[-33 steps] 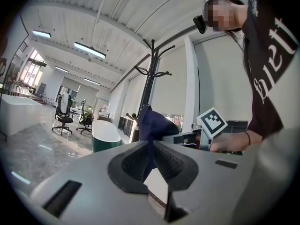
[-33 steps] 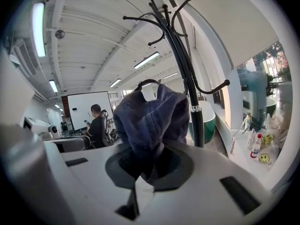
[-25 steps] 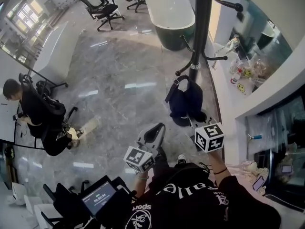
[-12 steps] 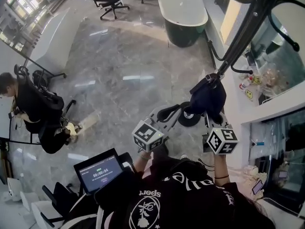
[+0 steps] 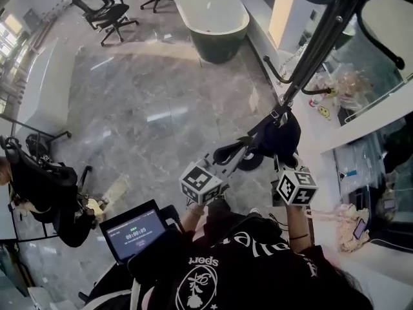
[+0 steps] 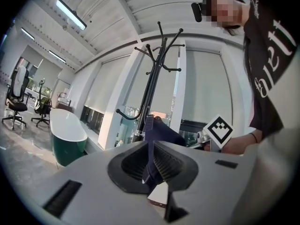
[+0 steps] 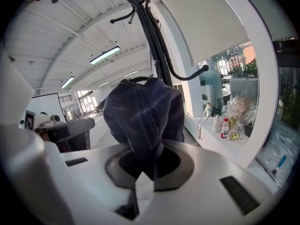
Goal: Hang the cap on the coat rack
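Note:
A dark navy cap point(image 5: 279, 134) hangs in the air between both grippers, close to the black coat rack point(image 5: 317, 44). My left gripper point(image 5: 244, 148) is shut on the cap's edge point(image 6: 154, 144) from the left. From below, my right gripper point(image 5: 281, 162) is shut on the cap's cloth point(image 7: 145, 116). In the right gripper view the rack's pole point(image 7: 152, 32) rises just behind the cap, with a curved hook point(image 7: 187, 74) to its right. In the left gripper view the rack point(image 6: 157, 74) stands upright behind the cap, its top hooks bare.
A green bathtub point(image 5: 210, 15) stands on the marble floor beyond the rack. A white counter point(image 5: 335, 118) with bottles and bags runs along the right. Office chairs point(image 5: 103, 8) stand far left. A seated person point(image 5: 39, 186) is at the left edge.
Both grippers have lifted the cap from low near the rack's base up to its lower hooks. The head view has tilted up and rightward.

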`<state>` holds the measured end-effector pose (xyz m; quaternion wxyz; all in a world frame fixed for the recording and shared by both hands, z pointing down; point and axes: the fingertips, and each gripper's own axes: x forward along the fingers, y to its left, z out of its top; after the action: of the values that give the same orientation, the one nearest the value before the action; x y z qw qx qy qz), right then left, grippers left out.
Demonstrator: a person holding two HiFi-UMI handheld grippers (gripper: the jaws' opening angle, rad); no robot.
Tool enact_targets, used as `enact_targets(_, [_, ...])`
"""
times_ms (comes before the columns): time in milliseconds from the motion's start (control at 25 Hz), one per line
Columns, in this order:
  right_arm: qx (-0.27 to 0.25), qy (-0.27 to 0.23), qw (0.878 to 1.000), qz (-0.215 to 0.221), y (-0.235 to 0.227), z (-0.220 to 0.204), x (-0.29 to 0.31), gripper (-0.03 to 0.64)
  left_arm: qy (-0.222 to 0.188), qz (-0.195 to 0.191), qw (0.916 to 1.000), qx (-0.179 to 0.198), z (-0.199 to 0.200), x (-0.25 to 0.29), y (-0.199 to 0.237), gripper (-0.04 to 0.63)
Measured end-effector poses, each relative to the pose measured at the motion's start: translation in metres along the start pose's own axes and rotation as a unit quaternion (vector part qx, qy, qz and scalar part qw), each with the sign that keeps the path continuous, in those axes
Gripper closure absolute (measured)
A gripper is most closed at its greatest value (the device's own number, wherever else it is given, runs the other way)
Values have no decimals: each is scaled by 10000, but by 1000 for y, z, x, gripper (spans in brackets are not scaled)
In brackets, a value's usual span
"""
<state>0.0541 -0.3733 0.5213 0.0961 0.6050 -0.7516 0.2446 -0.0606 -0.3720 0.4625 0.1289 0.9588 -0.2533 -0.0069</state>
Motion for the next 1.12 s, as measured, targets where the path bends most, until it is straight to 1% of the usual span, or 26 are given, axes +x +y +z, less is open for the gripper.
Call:
enact_targets(200, [-46, 193, 9995, -240, -20, -15, 23, 583, 35, -332, 9994, 25, -3, 12, 2, 577])
enact_targets(360, [91, 215, 9993, -279, -41, -18, 39, 583, 214, -471, 9986, 58, 1, 26, -3, 577])
enact_targets(520, [-201, 181, 9991, -317, -56, -19, 49, 583, 229, -551, 9982, 92, 3, 37, -11, 577])
enact_targets(680, [-265, 173, 9994, -140, -60, -20, 49, 581, 226, -519, 9983, 105, 2, 44, -17, 577])
enact_targets(720, [-260, 181, 9995, -94, -61, -21, 46, 574, 216, -508, 9984, 95, 1, 46, -19, 577])
enact_targets(760, [-253, 179, 9995, -49, -61, -22, 44, 526, 204, -485, 9986, 73, 0, 48, -22, 577])
enact_targets(800, [-247, 176, 9995, 5, -59, -24, 41, 443, 179, -453, 9988, 38, 0, 48, -24, 577])
enact_targets(840, [-245, 180, 9995, 73, -57, -25, 38, 402, 134, -418, 9990, -1, 2, 47, -27, 577])
enact_targets(960, [-187, 226, 9991, 312, -52, -29, 24, 396, -19, -327, 9995, -32, 8, 48, -38, 577])
enact_targets(1120, [-95, 157, 9982, 568, -52, -36, -9, 396, -79, -200, 9998, -57, 3, 48, -58, 577])
